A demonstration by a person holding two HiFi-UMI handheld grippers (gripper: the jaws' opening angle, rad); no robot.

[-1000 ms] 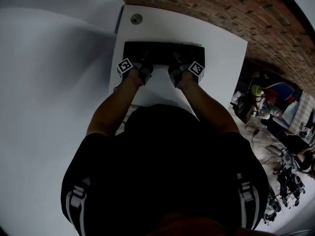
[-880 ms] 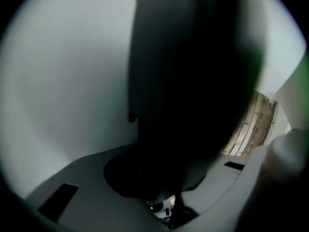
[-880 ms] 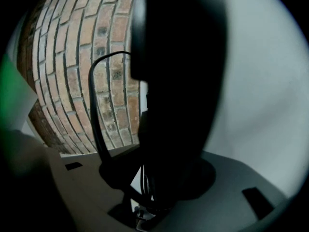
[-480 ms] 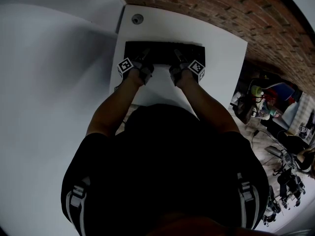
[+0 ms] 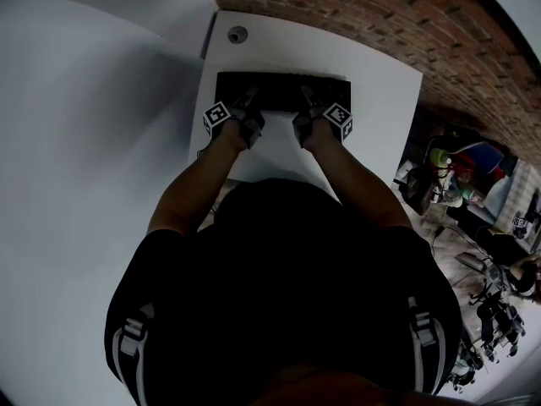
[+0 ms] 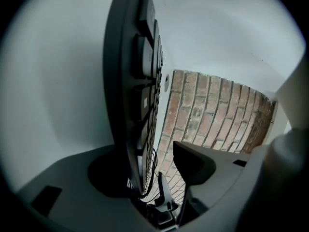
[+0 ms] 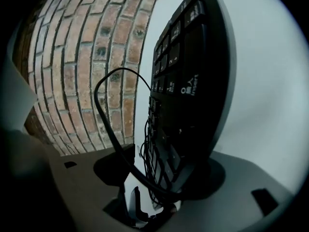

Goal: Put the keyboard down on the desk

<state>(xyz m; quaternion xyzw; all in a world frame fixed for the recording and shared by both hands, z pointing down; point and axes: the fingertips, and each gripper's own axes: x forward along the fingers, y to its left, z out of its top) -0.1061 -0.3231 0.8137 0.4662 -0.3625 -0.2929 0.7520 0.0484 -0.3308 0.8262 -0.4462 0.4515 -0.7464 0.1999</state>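
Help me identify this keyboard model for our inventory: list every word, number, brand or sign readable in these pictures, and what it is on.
Quoted text: none can be read with certainty.
keyboard: white keycap legends show in the right gripper view, too tilted and blurred to read.
left marker cube and right marker cube: black-and-white square patterns, no letters.
No brand or label shows.

The keyboard [image 5: 281,91] is black, with white signs on its keys. Under the keyboard the desk [image 5: 380,100] is white. Behind the keyboard the brick wall [image 5: 380,15] is red-brown with pale joints. At the keyboard's near edge, the left gripper [image 5: 250,101] and the right gripper [image 5: 306,101] each carry a cube with black-and-white squares
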